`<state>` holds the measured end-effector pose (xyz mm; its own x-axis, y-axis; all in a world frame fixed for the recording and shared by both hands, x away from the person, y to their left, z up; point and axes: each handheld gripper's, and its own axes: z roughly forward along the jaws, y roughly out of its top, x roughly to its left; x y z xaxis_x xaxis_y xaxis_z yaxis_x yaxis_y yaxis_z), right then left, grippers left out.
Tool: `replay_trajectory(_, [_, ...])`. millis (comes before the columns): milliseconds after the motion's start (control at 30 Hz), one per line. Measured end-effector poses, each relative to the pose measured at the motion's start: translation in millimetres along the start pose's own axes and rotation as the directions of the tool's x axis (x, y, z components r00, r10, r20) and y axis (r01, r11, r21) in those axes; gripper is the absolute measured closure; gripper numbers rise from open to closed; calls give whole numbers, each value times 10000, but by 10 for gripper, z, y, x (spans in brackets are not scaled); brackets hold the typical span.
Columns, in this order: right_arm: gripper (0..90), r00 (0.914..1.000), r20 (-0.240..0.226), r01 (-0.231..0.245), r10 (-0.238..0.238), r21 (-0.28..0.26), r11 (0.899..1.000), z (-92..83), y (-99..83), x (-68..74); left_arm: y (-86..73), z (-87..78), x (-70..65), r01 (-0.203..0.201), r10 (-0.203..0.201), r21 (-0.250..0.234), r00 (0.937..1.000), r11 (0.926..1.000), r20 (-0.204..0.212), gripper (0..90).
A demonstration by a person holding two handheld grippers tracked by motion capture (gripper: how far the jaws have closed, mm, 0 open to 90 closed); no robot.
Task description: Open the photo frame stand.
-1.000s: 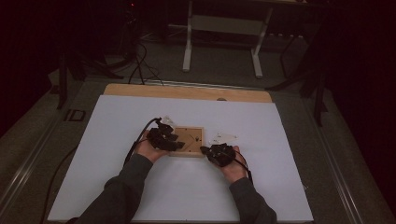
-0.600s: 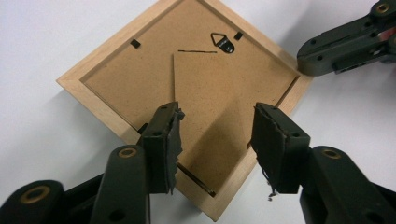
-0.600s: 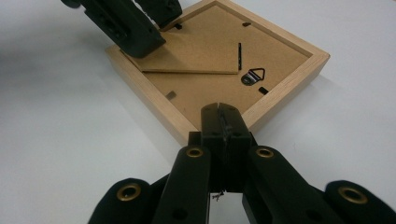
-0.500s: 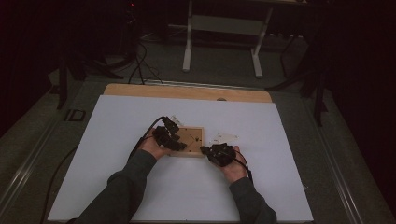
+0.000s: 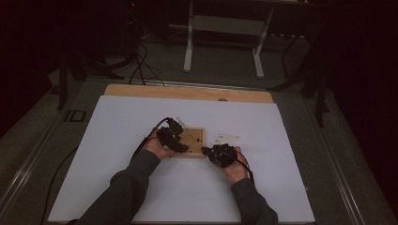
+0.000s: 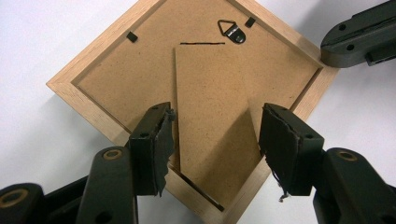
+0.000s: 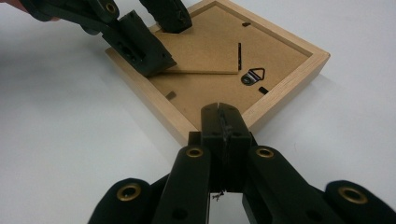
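Observation:
A small wooden picture frame [image 5: 196,138] lies face down on the white table, its brown backing board [image 6: 140,70] up. The easel flap [image 6: 210,107] on the backing is lifted a little at its wide end. My left gripper [image 6: 215,126] is open, one jaw on each side of that flap, low over the frame's near corner. A metal hanger [image 6: 232,30] sits near the far corner. My right gripper [image 7: 219,109] is shut with nothing in it, its tip against the frame's corner [image 7: 196,126]. The left gripper [image 7: 140,32] reaches over the flap [image 7: 201,51] from the far side.
Small pale scraps [image 5: 226,138] lie on the white sheet just right of the frame. A bare wooden strip [image 5: 187,92] runs along the table's far edge. Cables [image 5: 141,61] and a stand's legs [image 5: 190,42] are on the dark floor beyond.
The left gripper has edged a little right and forward over the frame. The right gripper and the frame have stayed put.

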<state>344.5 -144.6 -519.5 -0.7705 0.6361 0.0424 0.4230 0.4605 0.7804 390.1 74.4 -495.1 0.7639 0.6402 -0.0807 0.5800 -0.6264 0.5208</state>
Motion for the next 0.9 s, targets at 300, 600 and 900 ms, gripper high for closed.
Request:
replay_trajectory(300, [898,10000,-3,-11,11,-12,10000,1,-1,-2,7,10,-37,-214,214,14,9995,9998,-252,476])
replay_trajectory(600, [898,10000,-14,-20,20,-18,10000,0,-2,-3,6,-1,-56,-72,77,153,9994,9999,-345,501])
replay_trajectory(900, [898,10000,-4,-1,1,-22,10000,0,-4,-2,3,-5,-66,-31,34,63,9991,10000,-415,509])
